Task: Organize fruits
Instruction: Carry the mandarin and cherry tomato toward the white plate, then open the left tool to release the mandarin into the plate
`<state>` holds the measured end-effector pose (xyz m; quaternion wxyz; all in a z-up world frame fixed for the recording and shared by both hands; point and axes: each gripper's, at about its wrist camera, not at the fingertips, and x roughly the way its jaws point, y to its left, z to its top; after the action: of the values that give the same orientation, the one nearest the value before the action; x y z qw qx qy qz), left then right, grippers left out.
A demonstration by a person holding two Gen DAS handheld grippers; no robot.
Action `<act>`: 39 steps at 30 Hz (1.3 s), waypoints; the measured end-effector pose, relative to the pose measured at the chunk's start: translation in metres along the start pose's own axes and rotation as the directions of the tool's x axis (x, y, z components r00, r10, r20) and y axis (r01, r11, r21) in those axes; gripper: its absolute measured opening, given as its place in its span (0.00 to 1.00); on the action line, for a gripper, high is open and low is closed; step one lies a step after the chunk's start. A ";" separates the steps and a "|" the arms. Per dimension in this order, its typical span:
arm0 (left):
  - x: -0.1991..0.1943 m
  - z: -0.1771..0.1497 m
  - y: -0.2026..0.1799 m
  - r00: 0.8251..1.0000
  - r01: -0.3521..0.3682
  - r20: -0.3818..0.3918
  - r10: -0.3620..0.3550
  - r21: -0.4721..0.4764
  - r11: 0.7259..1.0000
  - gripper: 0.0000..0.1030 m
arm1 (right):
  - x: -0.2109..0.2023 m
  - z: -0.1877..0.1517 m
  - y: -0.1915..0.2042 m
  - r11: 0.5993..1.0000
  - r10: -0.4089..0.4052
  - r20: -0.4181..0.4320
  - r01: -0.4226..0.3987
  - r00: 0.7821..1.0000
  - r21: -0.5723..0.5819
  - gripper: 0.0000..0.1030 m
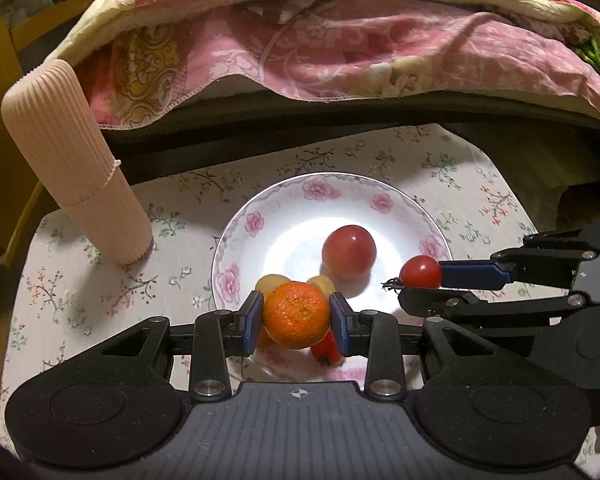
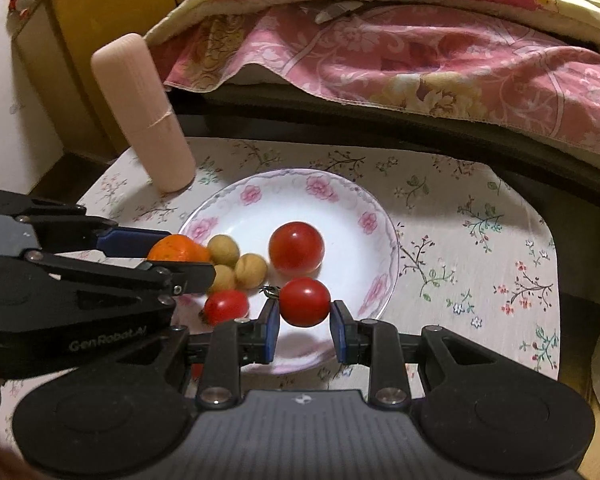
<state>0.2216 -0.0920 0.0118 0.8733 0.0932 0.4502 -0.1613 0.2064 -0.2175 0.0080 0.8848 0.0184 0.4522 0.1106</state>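
My left gripper [image 1: 297, 318] is shut on an orange tangerine [image 1: 297, 315] and holds it over the near rim of a white floral plate [image 1: 260, 216]. My right gripper [image 2: 305, 316] is shut on a small red tomato [image 2: 305, 301] above the plate's [image 2: 228, 200] near edge; it also shows in the left wrist view [image 1: 421, 273]. On the plate lie a larger red tomato [image 2: 296, 246], three tan longans [image 2: 251, 270] and another small red tomato [image 2: 226, 305]. The tangerine shows in the right wrist view [image 2: 178, 249] behind the left fingers.
A tall ribbed pink cylinder [image 2: 144, 112] stands at the table's far left corner. The floral tablecloth [image 2: 480, 240] covers the small table. A pink floral quilt [image 2: 400, 48] hangs over the bed behind. A yellow cabinet [image 2: 100, 20] stands at the back left.
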 end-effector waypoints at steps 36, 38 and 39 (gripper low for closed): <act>0.016 0.007 0.009 1.000 -0.028 0.000 0.028 -0.044 0.999 0.66 | 0.022 0.008 -0.017 0.998 -0.034 0.019 0.033 0.999 0.046 0.29; 0.014 0.006 0.009 1.000 -0.028 0.001 0.029 -0.039 0.999 0.67 | 0.020 0.008 -0.017 0.998 -0.035 0.022 0.034 0.999 0.048 0.29; 0.013 0.005 0.009 1.000 -0.030 0.002 0.031 -0.037 0.999 0.67 | 0.019 0.007 -0.017 0.998 -0.032 0.023 0.031 0.999 0.046 0.29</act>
<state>0.2354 -0.0881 0.0040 0.8778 0.0837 0.4505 -0.1397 0.2261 -0.2299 -0.0052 0.8911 0.0329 0.4445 0.0860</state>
